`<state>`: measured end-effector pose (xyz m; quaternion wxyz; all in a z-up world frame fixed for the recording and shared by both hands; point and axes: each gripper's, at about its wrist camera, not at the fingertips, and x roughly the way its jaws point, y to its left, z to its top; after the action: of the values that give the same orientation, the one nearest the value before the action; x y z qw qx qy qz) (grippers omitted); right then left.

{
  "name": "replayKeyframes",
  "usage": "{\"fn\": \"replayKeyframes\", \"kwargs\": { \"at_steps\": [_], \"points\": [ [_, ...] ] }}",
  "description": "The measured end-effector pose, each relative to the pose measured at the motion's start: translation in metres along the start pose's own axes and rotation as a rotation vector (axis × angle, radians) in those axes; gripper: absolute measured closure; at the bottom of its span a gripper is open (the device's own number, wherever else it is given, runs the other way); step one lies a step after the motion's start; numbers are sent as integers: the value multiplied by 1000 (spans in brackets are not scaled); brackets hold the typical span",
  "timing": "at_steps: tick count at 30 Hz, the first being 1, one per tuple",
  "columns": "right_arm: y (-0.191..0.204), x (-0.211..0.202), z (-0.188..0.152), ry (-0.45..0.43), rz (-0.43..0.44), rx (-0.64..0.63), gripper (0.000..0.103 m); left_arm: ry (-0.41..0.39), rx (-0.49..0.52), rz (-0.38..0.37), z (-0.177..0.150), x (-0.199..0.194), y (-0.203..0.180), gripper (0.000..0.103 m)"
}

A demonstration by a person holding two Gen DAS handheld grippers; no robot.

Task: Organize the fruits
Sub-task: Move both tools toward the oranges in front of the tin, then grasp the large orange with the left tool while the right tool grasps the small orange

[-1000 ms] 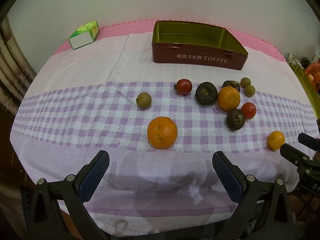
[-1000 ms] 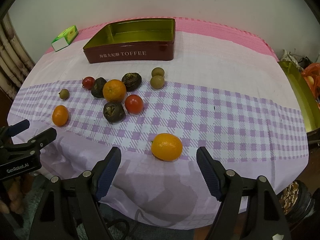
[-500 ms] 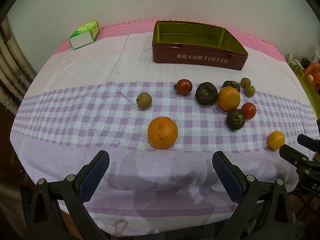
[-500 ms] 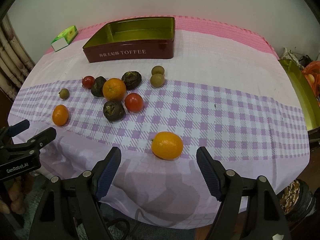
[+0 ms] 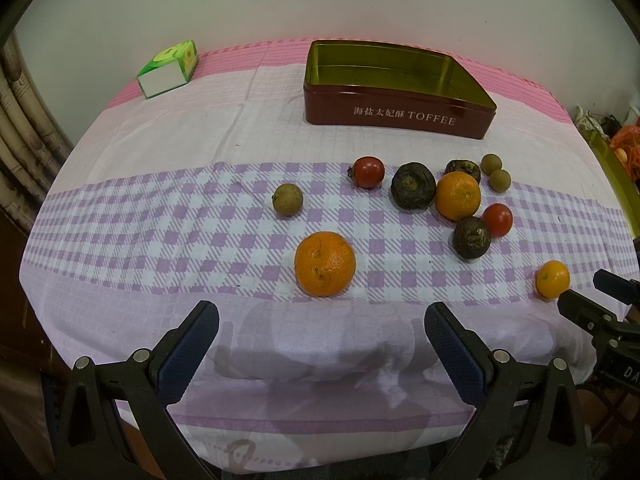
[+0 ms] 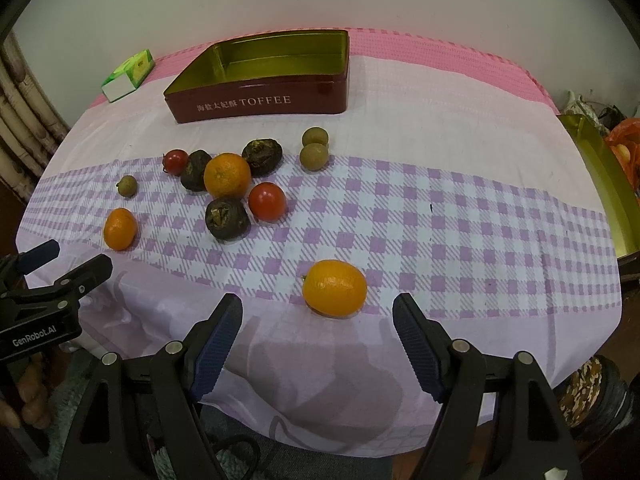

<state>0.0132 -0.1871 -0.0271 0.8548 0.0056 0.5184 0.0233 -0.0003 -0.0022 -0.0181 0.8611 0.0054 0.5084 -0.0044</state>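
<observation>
the counter (image 5: 120,184) fills both views. the open toffee tin (image 5: 396,116), upper centre, looks like the fruits' destination. loose fruit scatters mid-frame. the left claw (image 5: 322,340), jaws spread, frames the big orange (image 5: 325,263), probably its first pick; the right claw (image 6: 318,332), also spread, brackets the oval orange fruit (image 6: 334,288), bottom centre.

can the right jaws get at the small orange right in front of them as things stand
Probably yes. The right gripper stands open, its jaws set wider than the small orange, which lies alone on the tablecloth just ahead of them. No other fruit crowds it, so the way looks free.
</observation>
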Motion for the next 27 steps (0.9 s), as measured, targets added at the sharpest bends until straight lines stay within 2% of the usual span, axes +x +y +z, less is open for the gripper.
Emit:
{"fn": "replayKeyframes", "kwargs": {
  "at_steps": [11, 14, 18, 27],
  "points": [
    [-4, 7, -1, 21, 19, 26, 31, 20, -14, -4, -1, 5, 4, 1],
    [-7, 8, -1, 29, 24, 35, 31, 3, -42, 3, 1, 2, 11, 7],
    [-12, 16, 0, 54, 28, 54, 32, 0, -81, 0, 4, 2, 22, 7],
    [-18, 32, 5, 86, -1, 58, 35, 19, -55, 2, 12, 15, 21, 10]
  ]
}}
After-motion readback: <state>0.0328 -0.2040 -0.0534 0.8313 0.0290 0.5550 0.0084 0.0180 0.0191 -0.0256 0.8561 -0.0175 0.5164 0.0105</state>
